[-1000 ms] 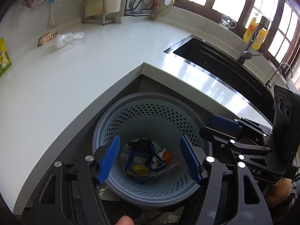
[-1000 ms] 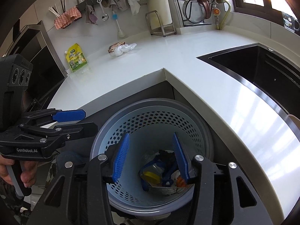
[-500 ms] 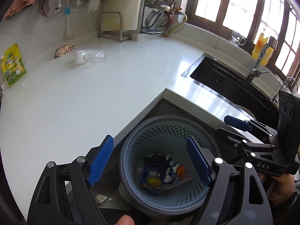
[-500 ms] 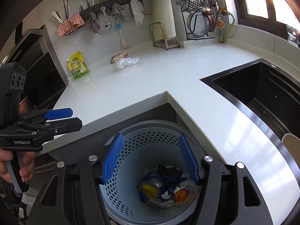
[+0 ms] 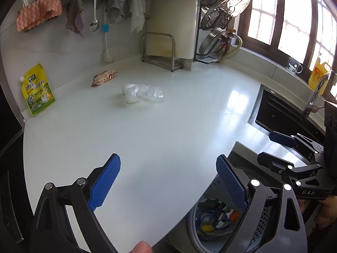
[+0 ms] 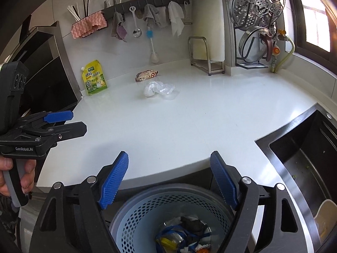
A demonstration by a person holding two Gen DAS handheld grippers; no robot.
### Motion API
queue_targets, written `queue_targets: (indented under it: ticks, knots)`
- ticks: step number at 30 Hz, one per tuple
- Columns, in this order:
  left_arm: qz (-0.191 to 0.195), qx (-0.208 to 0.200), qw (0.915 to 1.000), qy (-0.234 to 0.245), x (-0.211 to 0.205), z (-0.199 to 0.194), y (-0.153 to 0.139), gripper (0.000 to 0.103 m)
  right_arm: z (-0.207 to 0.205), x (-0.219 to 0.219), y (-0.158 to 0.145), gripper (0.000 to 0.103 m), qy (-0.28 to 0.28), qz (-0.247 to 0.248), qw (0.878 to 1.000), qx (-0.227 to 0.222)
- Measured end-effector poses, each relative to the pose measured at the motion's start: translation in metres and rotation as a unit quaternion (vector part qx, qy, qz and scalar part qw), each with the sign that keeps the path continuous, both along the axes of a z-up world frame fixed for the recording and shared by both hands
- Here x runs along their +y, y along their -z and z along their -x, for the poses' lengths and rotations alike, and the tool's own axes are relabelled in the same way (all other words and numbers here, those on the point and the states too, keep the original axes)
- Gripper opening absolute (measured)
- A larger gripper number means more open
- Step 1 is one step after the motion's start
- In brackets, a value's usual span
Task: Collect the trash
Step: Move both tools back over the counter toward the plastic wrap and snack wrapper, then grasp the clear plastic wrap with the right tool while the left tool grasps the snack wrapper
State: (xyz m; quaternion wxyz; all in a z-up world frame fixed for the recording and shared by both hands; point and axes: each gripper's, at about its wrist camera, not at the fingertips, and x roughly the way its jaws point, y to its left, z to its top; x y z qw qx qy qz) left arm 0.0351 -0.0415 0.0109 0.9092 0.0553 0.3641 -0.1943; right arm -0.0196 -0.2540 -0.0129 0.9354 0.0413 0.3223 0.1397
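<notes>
A crumpled clear plastic bag (image 5: 142, 92) (image 6: 158, 89) and a brownish snack wrapper (image 5: 103, 77) (image 6: 146, 76) lie far back on the white counter (image 5: 168, 126). Below the counter's edge stands a grey-blue perforated bin (image 6: 168, 208) (image 5: 261, 225) holding several scraps of trash. My left gripper (image 5: 168, 181) hangs over the counter's front edge, its jaws opening with nothing between them. My right gripper (image 6: 169, 179) is above the bin, its jaws also opening and empty. Each gripper shows at the side of the other's view.
A yellow-green pouch (image 5: 38, 90) leans on the wall at the left. A metal rack (image 5: 160, 50) and a lid stand (image 5: 219, 31) are at the back. A black sink (image 6: 305, 158) opens on the right, with a dark stove (image 6: 42, 80) at the left.
Both grippers have risen from over the bin and tipped up towards the counter. Their jaws have spread wider. The bin has dropped to the bottom of both views.
</notes>
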Motion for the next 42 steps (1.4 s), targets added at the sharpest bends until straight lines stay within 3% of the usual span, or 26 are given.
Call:
queue_targets:
  ticks: [8,20,30,39,40,42]
  knots:
    - [-0.009,-0.008,0.9995,-0.028,0.025,-0.060,-0.004,0.093,-0.077,0.031,-0.010,0.078,-0.037,0.010,0.999,0.006]
    - [-0.023,-0.002,0.9976,-0.066,0.055,-0.161,0.015,0.094,-0.204,0.077,-0.015,0.079,-0.089,0.035,0.995,0.022]
    - [-0.028,0.004,0.9961,-0.084,0.078,-0.245,0.029,0.094,-0.311,0.115,0.021,0.079,-0.125,0.080,0.986,0.080]
    - [-0.022,0.011,0.9973,-0.069,0.094,-0.324,0.044,0.094,-0.349,0.136,0.044,0.079,-0.131,0.118,0.980,0.096]
    - [-0.020,0.013,0.9976,-0.064,0.093,-0.333,0.046,0.094,-0.350,0.136,0.047,0.076,-0.135,0.120,0.979,0.099]
    - [-0.029,0.015,0.9981,-0.052,0.090,-0.350,0.053,0.094,-0.352,0.135,0.053,0.060,-0.142,0.129,0.976,0.106]
